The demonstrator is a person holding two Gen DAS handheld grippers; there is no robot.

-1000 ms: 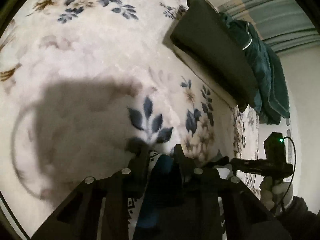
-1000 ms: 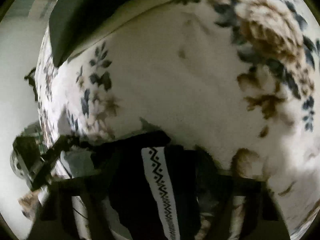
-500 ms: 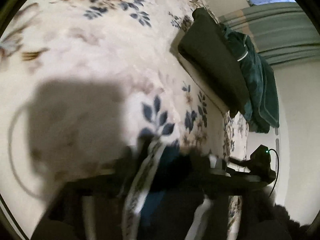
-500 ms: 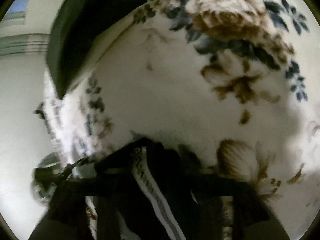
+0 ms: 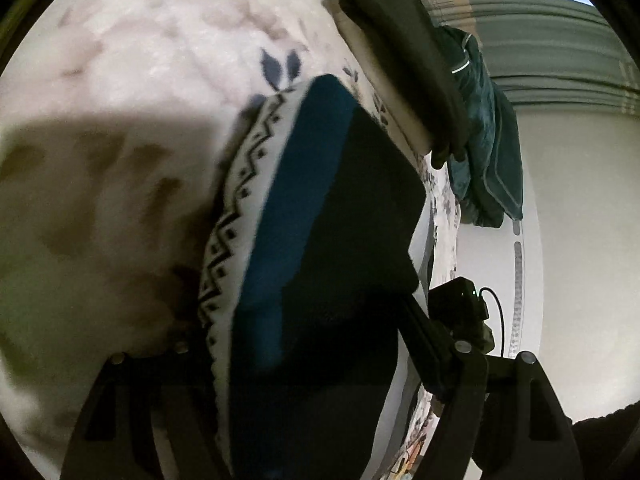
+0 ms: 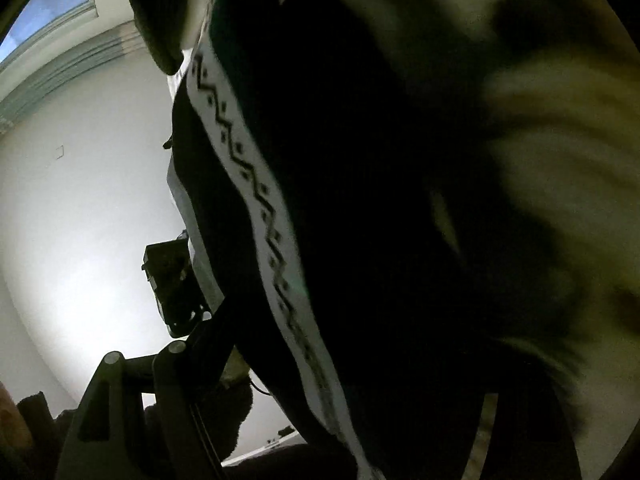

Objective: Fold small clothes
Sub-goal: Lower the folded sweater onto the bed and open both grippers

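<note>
A small dark garment (image 5: 340, 240) with a blue panel and a white band of black zigzag pattern hangs in the air above the floral bedspread (image 5: 140, 60). My left gripper (image 5: 304, 344) is shut on its edge; cloth hides the fingertips. In the right wrist view the same garment (image 6: 360, 200) fills the frame, and my right gripper (image 6: 320, 352) is shut on its other edge. Each gripper shows at the side of the other's view, the right one (image 5: 460, 312) and the left one (image 6: 172, 280).
A dark pillow (image 5: 404, 52) lies at the far end of the bed, with a teal garment (image 5: 484, 128) draped behind it. A white wall (image 6: 80, 200) and a window (image 6: 48, 8) lie beyond the bed edge.
Both grippers have lifted the garment up off the bedspread and tilted upward. The cloth now hangs stretched between them and covers much of both views.
</note>
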